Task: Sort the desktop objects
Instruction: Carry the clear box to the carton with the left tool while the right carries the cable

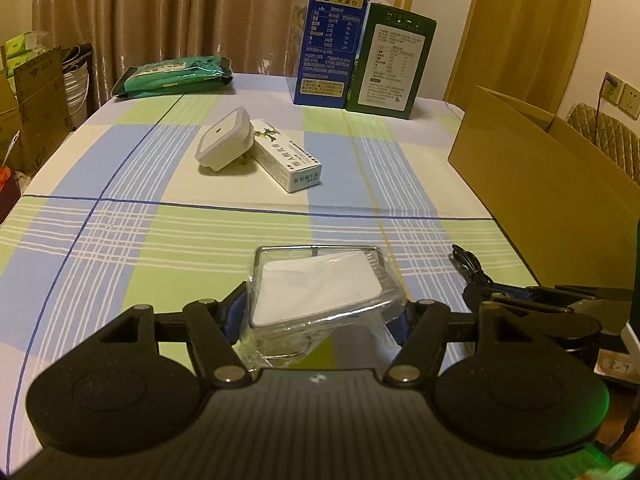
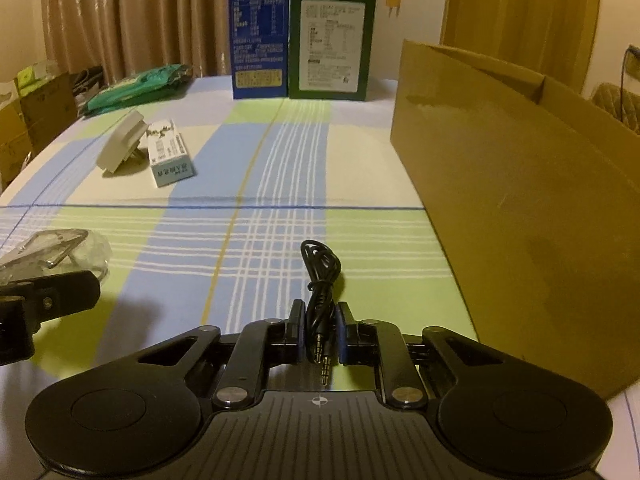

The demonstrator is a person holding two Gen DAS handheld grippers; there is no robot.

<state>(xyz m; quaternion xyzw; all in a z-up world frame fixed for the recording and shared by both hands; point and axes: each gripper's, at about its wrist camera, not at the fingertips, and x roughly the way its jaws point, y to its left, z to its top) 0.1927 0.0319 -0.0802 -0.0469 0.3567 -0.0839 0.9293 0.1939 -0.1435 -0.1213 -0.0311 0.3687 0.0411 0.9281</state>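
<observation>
My left gripper (image 1: pixel 320 316) is shut on a clear plastic case (image 1: pixel 320 292) with a white insert, wrapped in loose film and held just above the checked tablecloth (image 1: pixel 160 240). In the right wrist view the same case (image 2: pixel 56 248) shows at the left edge. My right gripper (image 2: pixel 320 320) is shut on a coiled black audio cable (image 2: pixel 320 272); its two jack plugs hang back between the fingers and the coil rests forward on the cloth. Farther up the table, a white plug adapter (image 1: pixel 224 144) leans against a small white carton (image 1: pixel 288 160).
An open cardboard box (image 2: pixel 520 200) stands close on the right, its wall beside my right gripper. A blue carton (image 1: pixel 332 40) and a green carton (image 1: pixel 388 60) stand upright at the far edge. A green packet (image 1: pixel 172 74) lies far left. Boxes crowd the floor at left.
</observation>
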